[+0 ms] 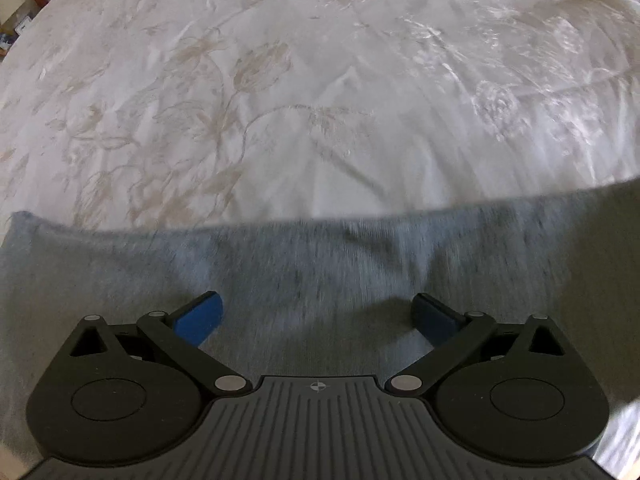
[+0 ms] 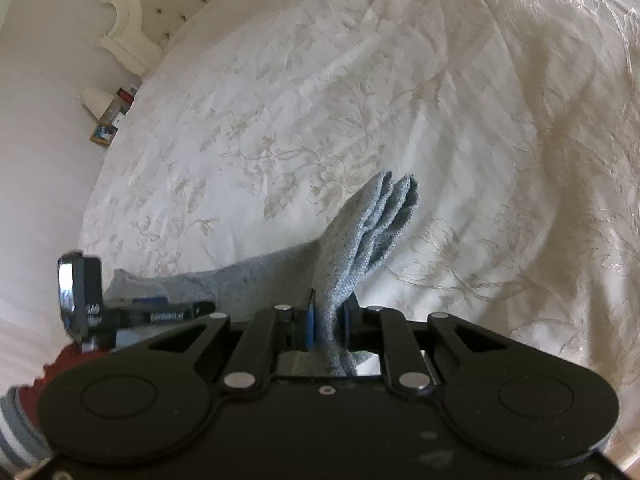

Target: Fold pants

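The bed, covered in a white satin bedspread with pale beige embroidered flowers (image 1: 280,80), fills most of both my views. In the right wrist view its cream tufted headboard (image 2: 160,4) shows in the upper left of the frame, with a small cluttered nightstand (image 2: 112,116) below it at the left edge.

The grey-blue knitted pants (image 1: 320,272) lie flat across the lower half of the left wrist view, their edge running across the middle of the frame against the bedspread; the cloth looks blurred there. In the right wrist view the same pants (image 2: 360,248) rise in a bunched fold from the lower centre of the frame, the folded layers fanning out above the bedspread, and another stretch trails off to the lower left.

My left hand-held gripper (image 1: 318,316) sits low in its frame over the pants with its blue-padded fingers (image 1: 200,316) spread wide apart and nothing between them. My right hand-held gripper (image 2: 330,324) is clamped on the bunched fold of the pants, the cloth pinched between its blue pads. My left hand-held gripper also appears at the lower left of the right wrist view (image 2: 120,312), beside the trailing cloth.
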`<state>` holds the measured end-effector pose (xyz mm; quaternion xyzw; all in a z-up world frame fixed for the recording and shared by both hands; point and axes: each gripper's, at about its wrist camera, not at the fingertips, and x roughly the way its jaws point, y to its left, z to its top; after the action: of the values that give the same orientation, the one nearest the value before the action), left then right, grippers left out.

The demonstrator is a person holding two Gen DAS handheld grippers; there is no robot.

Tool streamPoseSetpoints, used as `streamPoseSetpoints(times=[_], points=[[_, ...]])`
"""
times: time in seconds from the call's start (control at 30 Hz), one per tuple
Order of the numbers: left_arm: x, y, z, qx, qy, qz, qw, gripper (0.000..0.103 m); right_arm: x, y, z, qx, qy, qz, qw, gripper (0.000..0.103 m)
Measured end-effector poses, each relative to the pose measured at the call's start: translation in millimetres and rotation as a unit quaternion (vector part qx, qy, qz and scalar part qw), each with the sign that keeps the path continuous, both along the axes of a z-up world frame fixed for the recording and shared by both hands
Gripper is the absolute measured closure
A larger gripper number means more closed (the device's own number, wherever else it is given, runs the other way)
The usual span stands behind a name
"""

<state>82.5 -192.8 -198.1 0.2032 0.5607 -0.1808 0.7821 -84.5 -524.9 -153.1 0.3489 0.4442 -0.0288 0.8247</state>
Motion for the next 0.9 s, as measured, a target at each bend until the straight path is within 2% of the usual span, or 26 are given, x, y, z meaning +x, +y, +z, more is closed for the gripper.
streamPoseSetpoints(times=[0.13, 0.27, 0.4, 0.53, 0.7, 0.9], points=[[-26, 14, 3, -0.001, 0.011, -0.005, 0.9999, 0.001, -1, 4, 5, 0.003, -0.003, -0.006, 1.0, 0.088], [-45, 18, -9, 0.005, 0.033, -0.018, 0.9993, 0.0, 1, 10, 8, -0.002, -0.007, -0.009, 1.0, 0.088], [-42, 20, -18, -0.002, 0.043, -0.023, 0.9988, 0.0, 0, 18, 15, -0.016, -0.009, -0.016, 1.0, 0.088], [-32, 25, -10, -0.025, 0.036, -0.044, 0.9981, 0.001, 0, 32, 31, -0.035, -0.015, -0.026, 0.999, 0.089], [-15, 56, 9, -0.062, 0.031, -0.047, 0.9965, 0.001, 5, 79, 71, -0.062, -0.041, -0.015, 0.997, 0.09], [5, 122, 39, -0.109, 0.022, -0.023, 0.9935, 0.001, 31, 177, 117, -0.062, -0.087, 0.038, 0.994, 0.096]])
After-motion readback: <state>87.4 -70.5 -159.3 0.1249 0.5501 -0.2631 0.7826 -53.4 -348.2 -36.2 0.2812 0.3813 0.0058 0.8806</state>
